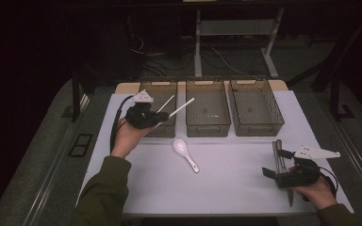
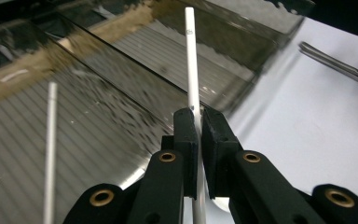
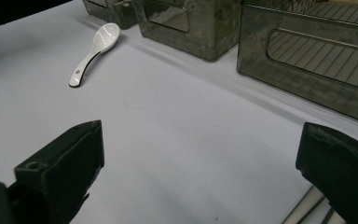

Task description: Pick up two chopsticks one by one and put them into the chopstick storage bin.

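- high view: the left gripper (image 1: 156, 118) is held up at about 10 o'clock over the white table (image 1: 226, 188), at the near end of the left bin (image 1: 159, 89). its jaws are closed tight on a white chopstick (image 1: 181, 108), which sticks out toward 2 o'clock over the gap between the left bin and the middle bin (image 1: 207, 106).
- a second chopstick (image 1: 166, 103) lies tilted in the left bin, just beside the held one.
- a white spoon (image 1: 185, 154) rests on the table at 6 o'clock from the bins, bowl toward 11 o'clock. the right bin (image 1: 256, 104) sits at 1 o'clock.
- the right gripper (image 1: 269, 175) sits low at 4 o'clock, jaws spread wide with nothing between them. the metal tongs (image 1: 278, 155) lie flat on the table under and past it, free of both grippers, arms close together with just a thin gap and nothing held.
- left gripper view: the jaws pinch the held chopstick (image 2: 191, 70), which points to 12 o'clock above the bin floor; the second chopstick (image 2: 50, 154) stands at 9 o'clock. the tongs' tips (image 2: 340, 67) show at 2 o'clock.
- right gripper view: the two jaws stand far apart over bare table, the spoon (image 3: 94, 51) at 11 o'clock, and a bit of the tongs (image 3: 307, 205) at 5 o'clock.
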{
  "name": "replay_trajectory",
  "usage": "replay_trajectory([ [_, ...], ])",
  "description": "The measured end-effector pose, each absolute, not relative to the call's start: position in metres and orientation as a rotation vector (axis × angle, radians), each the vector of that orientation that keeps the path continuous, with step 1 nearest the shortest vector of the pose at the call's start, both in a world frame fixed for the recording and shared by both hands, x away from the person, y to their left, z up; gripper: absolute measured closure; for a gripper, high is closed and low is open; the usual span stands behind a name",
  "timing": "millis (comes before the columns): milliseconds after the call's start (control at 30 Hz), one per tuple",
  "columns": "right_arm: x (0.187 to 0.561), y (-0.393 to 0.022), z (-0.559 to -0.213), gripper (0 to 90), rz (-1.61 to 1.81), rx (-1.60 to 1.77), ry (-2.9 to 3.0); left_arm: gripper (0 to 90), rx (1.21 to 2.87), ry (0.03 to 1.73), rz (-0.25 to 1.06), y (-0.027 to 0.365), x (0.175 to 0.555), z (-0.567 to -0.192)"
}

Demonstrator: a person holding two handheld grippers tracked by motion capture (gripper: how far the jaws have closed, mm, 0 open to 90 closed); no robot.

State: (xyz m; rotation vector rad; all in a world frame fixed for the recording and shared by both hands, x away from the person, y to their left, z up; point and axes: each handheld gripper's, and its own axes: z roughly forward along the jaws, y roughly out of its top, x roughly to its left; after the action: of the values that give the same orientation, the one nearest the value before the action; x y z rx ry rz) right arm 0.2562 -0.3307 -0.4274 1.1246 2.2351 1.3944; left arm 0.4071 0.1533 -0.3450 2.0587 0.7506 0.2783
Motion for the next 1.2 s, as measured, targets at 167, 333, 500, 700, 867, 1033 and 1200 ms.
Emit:
replay_trajectory([
  [167, 0.256, -0.331, -0.427, 0.9, 1.393, 1.122, 2.234, 84.1, 2.032, 0.765, 0.299, 0.157, 0.428, -0.339],
  [333, 0.256, -0.332, -0.427, 0.9, 1.396, 1.133, 2.231, 84.1, 2.025, 0.78, 0.317, 0.16, 0.447, -0.339],
  [500, 0.256, -0.333, -0.428, 0.9, 1.399, 1.135, 2.228, 84.1, 2.01, 0.82, 0.335, 0.164, 0.465, -0.342],
  [700, 0.256, -0.333, -0.428, 0.9, 1.401, 1.136, 2.228, 84.1, 2.015, 0.889, 0.354, 0.166, 0.483, -0.354],
  [867, 0.256, -0.333, -0.428, 0.9, 1.4, 1.136, 2.229, 84.0, 2.036, 0.925, 0.395, 0.167, 0.49, -0.361],
  [1033, 0.256, -0.334, -0.428, 0.9, 1.402, 1.13, 2.23, 84.0, 2.054, 0.981, 0.416, 0.17, 0.495, -0.369],
  [1200, 0.256, -0.334, -0.428, 0.9, 1.402, 1.123, 2.229, 83.9, 2.077, 1.033, 0.416, 0.171, 0.497, -0.374],
])
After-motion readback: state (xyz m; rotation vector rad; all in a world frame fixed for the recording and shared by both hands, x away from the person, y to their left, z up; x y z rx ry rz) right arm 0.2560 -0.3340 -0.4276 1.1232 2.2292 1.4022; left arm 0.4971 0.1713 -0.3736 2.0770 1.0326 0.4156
